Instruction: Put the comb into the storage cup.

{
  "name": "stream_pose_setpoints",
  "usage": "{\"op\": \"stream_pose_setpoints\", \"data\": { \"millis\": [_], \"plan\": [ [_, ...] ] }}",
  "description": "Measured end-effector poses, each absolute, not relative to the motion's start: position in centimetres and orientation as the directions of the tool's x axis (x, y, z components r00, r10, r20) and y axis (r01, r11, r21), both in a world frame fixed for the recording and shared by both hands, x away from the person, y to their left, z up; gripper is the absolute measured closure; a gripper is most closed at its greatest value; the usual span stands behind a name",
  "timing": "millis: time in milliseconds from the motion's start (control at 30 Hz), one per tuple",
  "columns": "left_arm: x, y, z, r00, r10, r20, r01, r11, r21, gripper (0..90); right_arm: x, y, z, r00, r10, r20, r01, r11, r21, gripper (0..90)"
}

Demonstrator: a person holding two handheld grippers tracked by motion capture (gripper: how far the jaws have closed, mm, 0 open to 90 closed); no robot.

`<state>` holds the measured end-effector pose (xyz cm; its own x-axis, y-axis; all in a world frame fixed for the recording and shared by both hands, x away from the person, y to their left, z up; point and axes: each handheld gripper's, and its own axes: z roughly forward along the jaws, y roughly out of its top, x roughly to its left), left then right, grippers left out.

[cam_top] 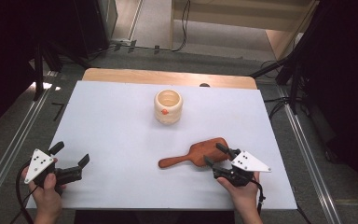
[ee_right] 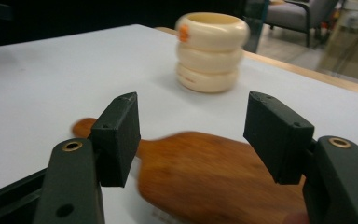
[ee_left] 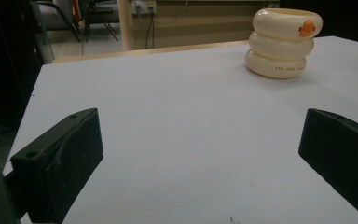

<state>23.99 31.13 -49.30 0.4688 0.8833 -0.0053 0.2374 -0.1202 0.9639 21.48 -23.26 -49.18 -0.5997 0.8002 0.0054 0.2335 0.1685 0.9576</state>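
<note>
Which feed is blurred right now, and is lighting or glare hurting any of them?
Right gripper view: the wooden paddle and cream ringed cup are smeared by motion, while the right claw stays fairly sharp. Left gripper view: sharp, even light, soft shadow beside the cup. High view: the white table is evenly lit without glare; the surroundings are very dark.

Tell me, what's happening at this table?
A person sits at a white table with a two-fingered gripper in each hand. The right gripper hovers with open fingers at the broad end of a wooden paddle lying flat, not gripping it. The left gripper rests open near the table's edge, with nothing between its fingers. A cream ribbed cup stands farther back, untouched.
</note>
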Motion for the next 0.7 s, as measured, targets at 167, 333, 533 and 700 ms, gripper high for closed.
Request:
{"op": "stream_pose_setpoints", "data": {
  "millis": [167,333,533,700],
  "plan": [
    [23.9,31.2,-49.2,0.475,0.880,-0.008,0.239,-0.120,0.964,0.1,21.7,-26.0,-49.2,-0.551,0.830,0.088,0.296,0.096,0.950,21.6],
    [23.9,31.3,-49.2,0.484,0.875,-0.015,0.241,-0.117,0.963,0.1,21.5,-28.1,-49.3,-0.524,0.848,0.082,0.278,0.079,0.957,10.8],
    [23.9,30.9,-49.0,0.490,0.872,0.017,0.237,-0.152,0.960,0.1,21.3,-30.6,-49.4,-0.462,0.882,0.089,0.263,0.040,0.964,0.0],
    [23.9,30.6,-48.7,0.503,0.864,0.028,0.238,-0.170,0.956,0.1,21.3,-32.4,-49.8,-0.445,0.889,0.106,0.249,0.009,0.968,0.0]
  ]
}}
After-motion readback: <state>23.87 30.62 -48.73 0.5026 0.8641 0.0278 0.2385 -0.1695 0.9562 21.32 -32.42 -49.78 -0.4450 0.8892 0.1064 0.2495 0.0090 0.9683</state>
